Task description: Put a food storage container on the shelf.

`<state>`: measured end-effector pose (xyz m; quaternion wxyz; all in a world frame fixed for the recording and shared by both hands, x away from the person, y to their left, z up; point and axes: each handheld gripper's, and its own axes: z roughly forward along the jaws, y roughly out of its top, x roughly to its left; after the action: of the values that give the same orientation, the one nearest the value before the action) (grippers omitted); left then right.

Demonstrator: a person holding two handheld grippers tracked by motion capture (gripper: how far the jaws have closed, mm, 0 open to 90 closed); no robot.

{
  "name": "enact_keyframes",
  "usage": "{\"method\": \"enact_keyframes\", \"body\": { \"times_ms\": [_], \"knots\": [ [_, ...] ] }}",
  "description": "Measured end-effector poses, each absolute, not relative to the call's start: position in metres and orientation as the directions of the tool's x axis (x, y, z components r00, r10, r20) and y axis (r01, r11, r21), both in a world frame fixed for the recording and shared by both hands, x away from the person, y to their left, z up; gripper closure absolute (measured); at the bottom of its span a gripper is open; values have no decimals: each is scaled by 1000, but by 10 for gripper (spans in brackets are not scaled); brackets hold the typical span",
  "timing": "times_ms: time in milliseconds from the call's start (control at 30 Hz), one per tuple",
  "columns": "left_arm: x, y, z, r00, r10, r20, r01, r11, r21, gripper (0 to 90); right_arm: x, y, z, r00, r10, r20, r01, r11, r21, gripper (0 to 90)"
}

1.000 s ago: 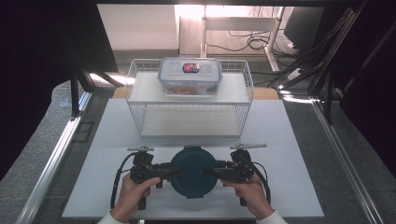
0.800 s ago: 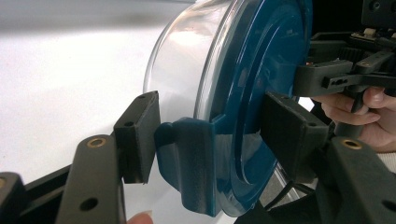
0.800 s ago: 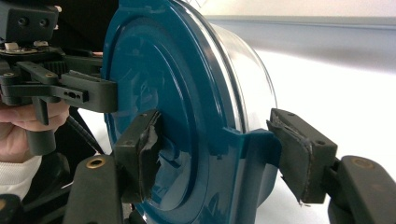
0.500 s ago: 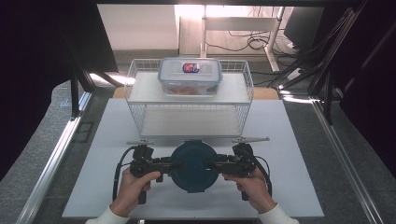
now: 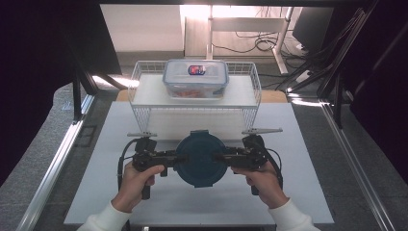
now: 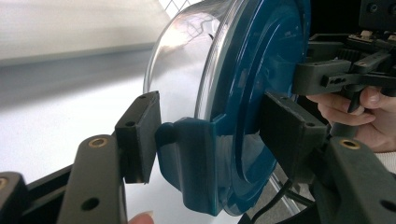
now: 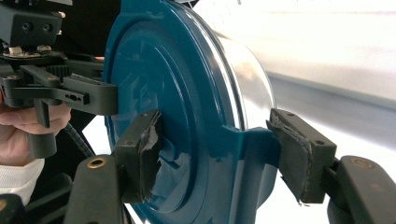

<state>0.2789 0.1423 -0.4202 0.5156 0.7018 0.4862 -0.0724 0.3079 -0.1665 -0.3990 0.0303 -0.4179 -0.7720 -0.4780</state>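
Observation:
A round clear container with a dark blue lid hangs above the white table, held from both sides. My left gripper is shut on its left lid latch, my right gripper on the right one. In the left gripper view the container lies on its side between the jaws of my left gripper, whose pads press the blue latch and lid. In the right gripper view my right gripper clamps the lid and latch of the container the same way, with worn pads.
A white wire rack stands just beyond the container, and a rectangular clear food box sits on top of it. The white table board spreads to both sides. Metal rails run along the left and right edges.
Both hands have risen together with the round container between them; it now sits higher in the high view, closer to the front of the rack. Both grips are unchanged.

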Motion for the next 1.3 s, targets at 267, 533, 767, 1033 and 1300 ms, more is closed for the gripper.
{"method": "enact_keyframes", "body": {
  "times_ms": [267, 533, 767, 1033, 1300],
  "knots": [
    [286, 145, -408, 519, 603, -606, 750, 20, 662, 394, 316, -165, -385, -658, 613, 437, 660, 189, 727, 361],
    [295, 146, -392, 527, 601, -601, 739, 26, 673, 399, 323, -165, -372, -662, 611, 434, 649, 178, 739, 362],
    [302, 146, -377, 544, 604, -583, 721, 19, 692, 402, 330, -166, -359, -667, 606, 433, 637, 162, 754, 363],
    [312, 148, -358, 560, 601, -570, 704, 17, 710, 405, 336, -165, -342, -672, 605, 427, 622, 149, 768, 364],
    [321, 151, -338, 572, 601, -558, 687, 21, 727, 406, 346, -163, -324, -681, 600, 420, 611, 148, 778, 367]
  ]
}}
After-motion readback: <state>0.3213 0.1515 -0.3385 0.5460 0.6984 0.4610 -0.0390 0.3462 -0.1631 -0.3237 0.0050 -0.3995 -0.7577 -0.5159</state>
